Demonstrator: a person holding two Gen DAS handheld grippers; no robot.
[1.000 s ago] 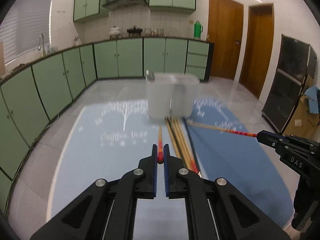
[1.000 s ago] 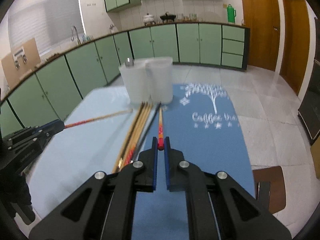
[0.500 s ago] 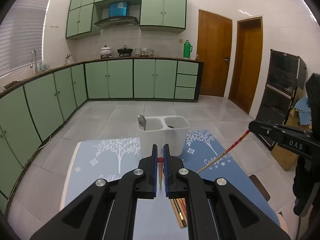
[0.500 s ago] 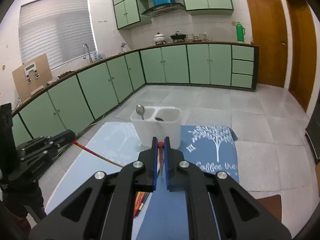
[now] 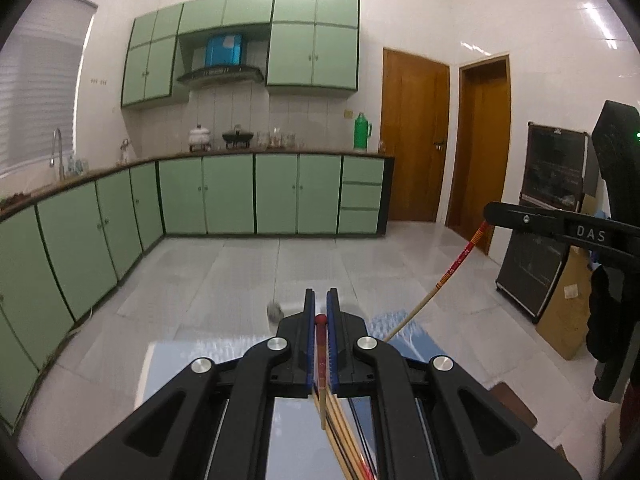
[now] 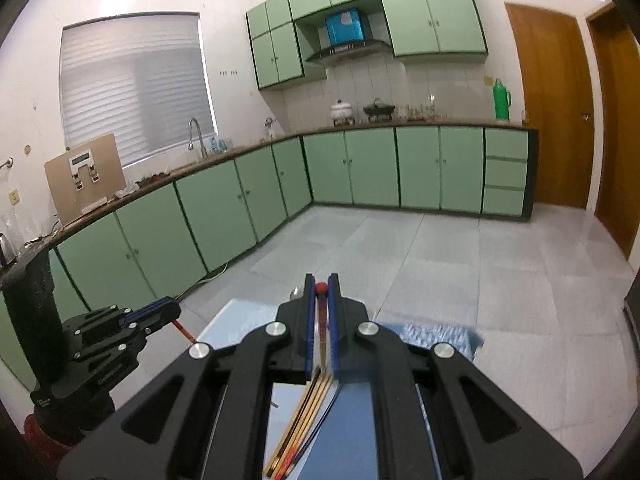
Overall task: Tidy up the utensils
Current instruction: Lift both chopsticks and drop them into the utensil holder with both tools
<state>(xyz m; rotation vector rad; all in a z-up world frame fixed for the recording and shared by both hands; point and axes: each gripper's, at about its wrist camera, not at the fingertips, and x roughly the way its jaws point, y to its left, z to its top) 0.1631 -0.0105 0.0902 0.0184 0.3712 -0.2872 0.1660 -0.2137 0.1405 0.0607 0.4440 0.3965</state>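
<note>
Left tongs [image 5: 321, 312]: clamped on a chopstick [image 5: 321, 364], hanging toward 6 o'clock.
Right tongs [image 6: 321, 298]: clamped on another chopstick [image 6: 322, 336].
Spare chopsticks [image 6: 304, 424]: on the mat [image 6: 352, 428], 6 o'clock.

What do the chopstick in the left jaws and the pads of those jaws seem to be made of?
The chopstick looks like wood or bamboo: the lower shaft is pale tan and matte, while the top carries glossy red paint, possibly lacquer. The pads look like blue rubber or soft plastic with a matte, finely ribbed face; the frames cannot settle which.
</note>
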